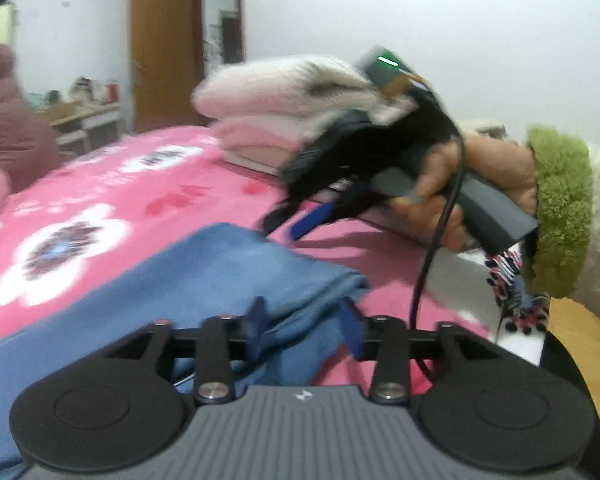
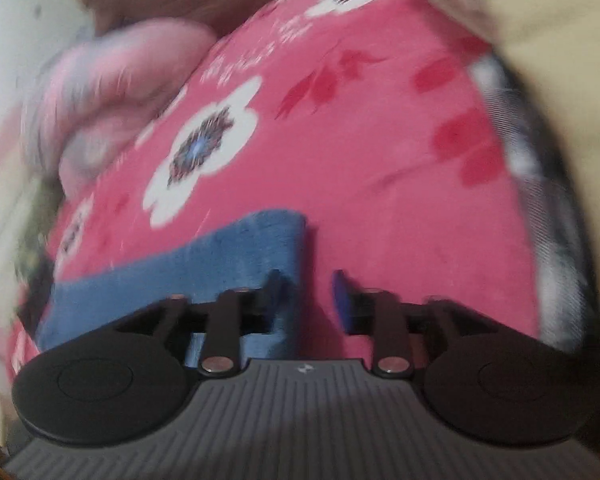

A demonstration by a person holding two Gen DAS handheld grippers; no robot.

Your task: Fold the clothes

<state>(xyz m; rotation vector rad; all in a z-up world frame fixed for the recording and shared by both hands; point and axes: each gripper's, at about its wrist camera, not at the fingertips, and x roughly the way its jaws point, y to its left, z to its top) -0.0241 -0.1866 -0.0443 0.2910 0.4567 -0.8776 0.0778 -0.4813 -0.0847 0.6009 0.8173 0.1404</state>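
Two grippers, left [image 1: 306, 322] and right [image 2: 306, 292], both parted, empty, one folded blue cloth [image 1: 204, 280], one floral bedspread [image 1: 100, 200]

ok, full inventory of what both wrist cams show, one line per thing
blue cloth: 1, blue, folded on the bedspread, its corner between the left claw's open fingers
bedspread: 1, pink with white flowers, covers the bed
folded clothes stack: 1 stack, pale pink and white, far side of the bed
pillow: 1, light pink, blurred, at the bed's far end
door: 1, brown wood, in the white back wall
cable: 1, black, hangs from the right claw
left claw: open over the cloth corner
right claw: open, one finger over the cloth edge
hand: 1, green fuzzy cuff, grips the right claw's handle
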